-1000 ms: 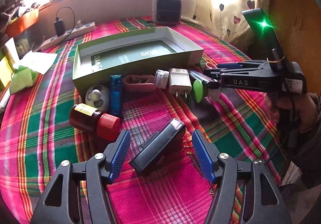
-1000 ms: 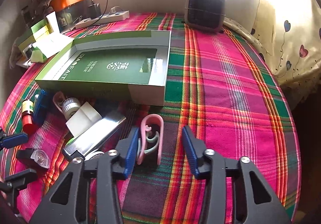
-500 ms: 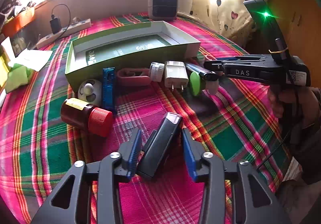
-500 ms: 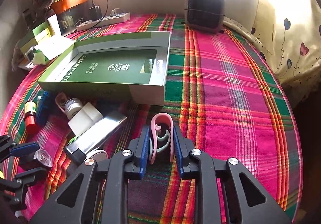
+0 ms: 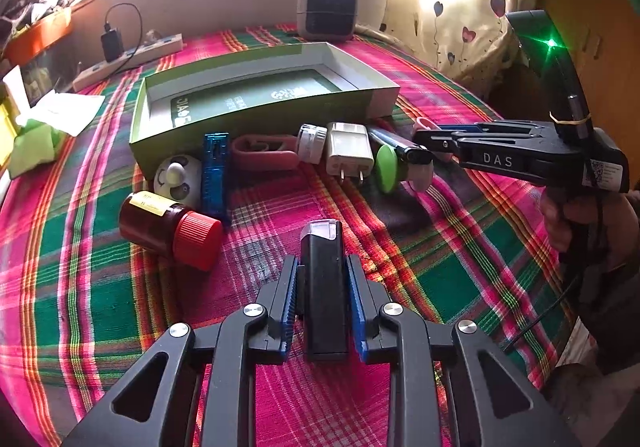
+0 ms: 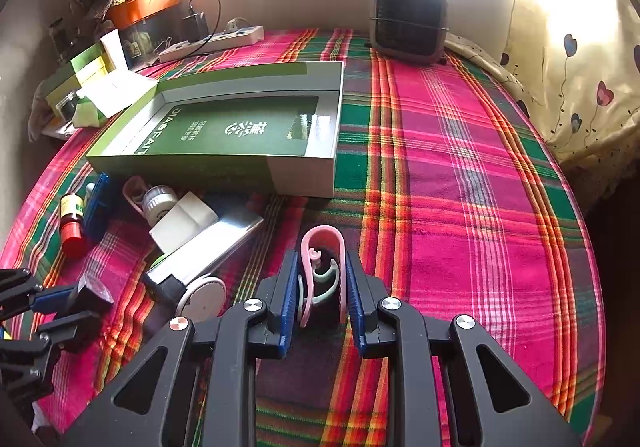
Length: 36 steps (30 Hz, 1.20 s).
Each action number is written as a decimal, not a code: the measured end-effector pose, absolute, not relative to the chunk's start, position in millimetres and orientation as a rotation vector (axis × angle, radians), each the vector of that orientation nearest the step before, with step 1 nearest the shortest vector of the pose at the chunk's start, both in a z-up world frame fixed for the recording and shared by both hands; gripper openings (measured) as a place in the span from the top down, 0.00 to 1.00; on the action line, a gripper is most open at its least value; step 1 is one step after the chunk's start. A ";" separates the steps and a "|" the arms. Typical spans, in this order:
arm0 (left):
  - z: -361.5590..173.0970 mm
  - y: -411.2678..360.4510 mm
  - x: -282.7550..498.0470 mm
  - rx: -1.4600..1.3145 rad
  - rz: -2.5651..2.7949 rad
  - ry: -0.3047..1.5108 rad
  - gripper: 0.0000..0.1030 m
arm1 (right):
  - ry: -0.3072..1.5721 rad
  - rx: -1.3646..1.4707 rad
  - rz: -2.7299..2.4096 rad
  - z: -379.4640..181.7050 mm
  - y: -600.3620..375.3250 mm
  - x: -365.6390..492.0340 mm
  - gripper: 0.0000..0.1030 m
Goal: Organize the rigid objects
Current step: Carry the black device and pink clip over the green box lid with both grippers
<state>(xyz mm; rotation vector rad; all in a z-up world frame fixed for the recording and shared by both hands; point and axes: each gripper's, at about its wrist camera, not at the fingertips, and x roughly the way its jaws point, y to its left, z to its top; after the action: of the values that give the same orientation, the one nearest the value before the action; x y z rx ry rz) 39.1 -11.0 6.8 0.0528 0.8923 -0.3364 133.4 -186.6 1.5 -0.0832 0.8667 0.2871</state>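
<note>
Both grasps look made, so the step in hand is the pick-up, with the lift still to come; nearest in the left wrist view, the left tongs (image 5: 322, 287) have just been closing and now clamp their blue pads on the flanks of the black lighter-shaped case (image 5: 322, 287), which lies end-on between them on the plaid tabletop (image 5: 460, 279), clear cap pointing away; in the right wrist view the right tongs (image 6: 322, 289) are pressed together on the pink clip (image 6: 323, 271), its loop end standing out beyond the pad tips over the cloth.

Both pairs of tongs point steeply down and forward at the cloth; the hand (image 5: 576, 219) bearing the right tongs shows at the right edge of the left view, gripping the handle below the body.

The next move, as I judge it, calls for a straight lift of each piece, then a carry forward over the loose row lying just beyond, the red-capped bottle (image 5: 168, 231), the white plug adapter (image 5: 347, 153) and the rest; these crowd the near wall of the green box (image 5: 256, 115), so the load must clear both them and that wall before release.

The box stands open farther back, only its printed green floor showing inside; it seems the natural place to gather the pieces.
</note>
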 end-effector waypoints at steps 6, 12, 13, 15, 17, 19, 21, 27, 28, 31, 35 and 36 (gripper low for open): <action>14.8 -8.3 39.2 0.046 -0.326 0.880 0.78 | 0.854 -0.070 0.291 7.4 -188.9 127.5 0.77; 29.2 -4.0 42.9 0.039 -0.312 0.855 0.78 | 0.833 -0.063 0.297 18.6 -190.3 124.1 0.77; 32.3 -2.8 44.2 0.039 -0.309 0.850 0.78 | 0.826 -0.062 0.298 21.9 -190.4 124.0 0.77; 40.1 0.6 48.5 0.037 -0.295 0.834 0.78 | 0.814 -0.055 0.299 28.2 -190.9 124.6 0.77; 47.1 5.7 54.6 0.032 -0.283 0.820 0.78 | 0.800 -0.047 0.301 35.1 -191.3 126.2 0.77; 53.8 11.5 61.5 0.020 -0.273 0.809 0.78 | 0.783 -0.049 0.306 43.0 -190.2 128.4 0.77; 58.9 19.6 72.1 -0.001 -0.257 0.807 0.78 | 0.771 -0.050 0.314 49.9 -187.8 132.3 0.77; 67.7 36.6 107.1 -0.021 -0.213 0.800 0.78 | 0.771 -0.043 0.329 58.7 -180.2 154.0 0.77; 68.4 37.9 110.7 -0.016 -0.204 0.797 0.78 | 0.773 -0.042 0.333 59.5 -179.0 158.3 0.77; 69.8 41.4 125.4 -0.018 -0.196 0.794 0.78 | 0.783 -0.040 0.340 60.2 -175.1 170.7 0.77; 66.1 45.8 149.0 -0.032 -0.178 0.808 0.78 | 0.795 -0.041 0.350 58.5 -169.2 188.1 0.77; 64.2 46.5 155.7 -0.036 -0.174 0.814 0.78 | 0.801 -0.042 0.354 57.5 -167.1 193.0 0.77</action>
<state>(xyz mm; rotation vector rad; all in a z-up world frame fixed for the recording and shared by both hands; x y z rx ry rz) 155.7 46.5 64.2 -0.0357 0.8142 -0.1741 193.0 -167.1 57.5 -0.0418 0.8012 0.3537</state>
